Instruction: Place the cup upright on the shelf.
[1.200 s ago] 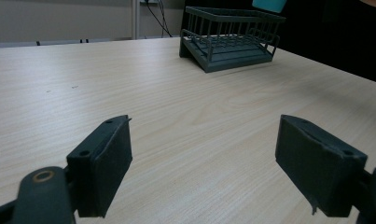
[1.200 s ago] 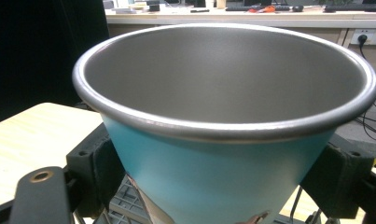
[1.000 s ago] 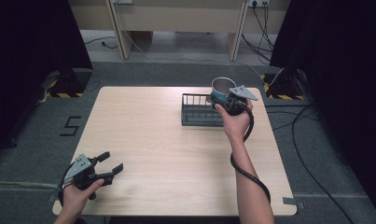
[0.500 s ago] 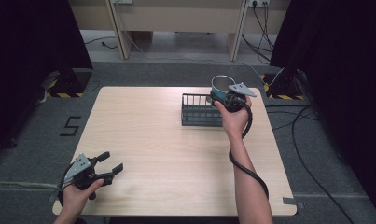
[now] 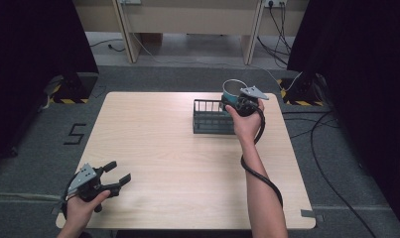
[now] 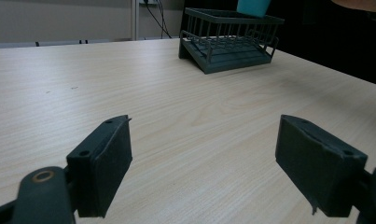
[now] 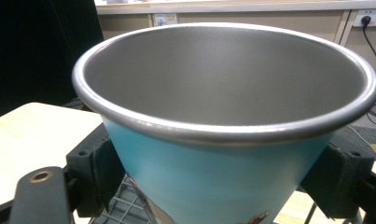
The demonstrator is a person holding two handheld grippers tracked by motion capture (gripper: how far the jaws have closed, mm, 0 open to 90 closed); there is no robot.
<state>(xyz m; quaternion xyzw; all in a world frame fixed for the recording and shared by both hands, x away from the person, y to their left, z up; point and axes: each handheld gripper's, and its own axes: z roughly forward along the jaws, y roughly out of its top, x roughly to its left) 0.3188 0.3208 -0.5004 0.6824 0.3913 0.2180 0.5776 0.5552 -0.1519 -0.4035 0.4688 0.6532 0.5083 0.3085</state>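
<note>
My right gripper [image 5: 235,100] pinches the teal metal cup with the bare steel inside [image 5: 233,91], one black pad pressed against each side of its tapering wall below the rolled rim, as the right gripper view shows with the cup [image 7: 223,140] upright and its mouth open toward the camera. Compared with a second ago, the cup has barely shifted: it hung at the far right end of the dark wire dish rack [image 5: 212,117] then, and it hangs there now, held above the rack's right corner rather than resting in it. I read that as the carry being finished and the placing about to start; the cup is not set down yet, since rack bars show beneath its base in the right gripper view. Next I would judge the lowering to need care so the base lands between the wires and does not tip. Farther out, my left gripper [image 5: 113,177] rests near the front left corner of the pale wooden tabletop [image 5: 158,148], its jaws spread wide on nothing, unchanged from before; from its own view the rack [image 6: 230,39] stands well apart across the bare wood.
</note>
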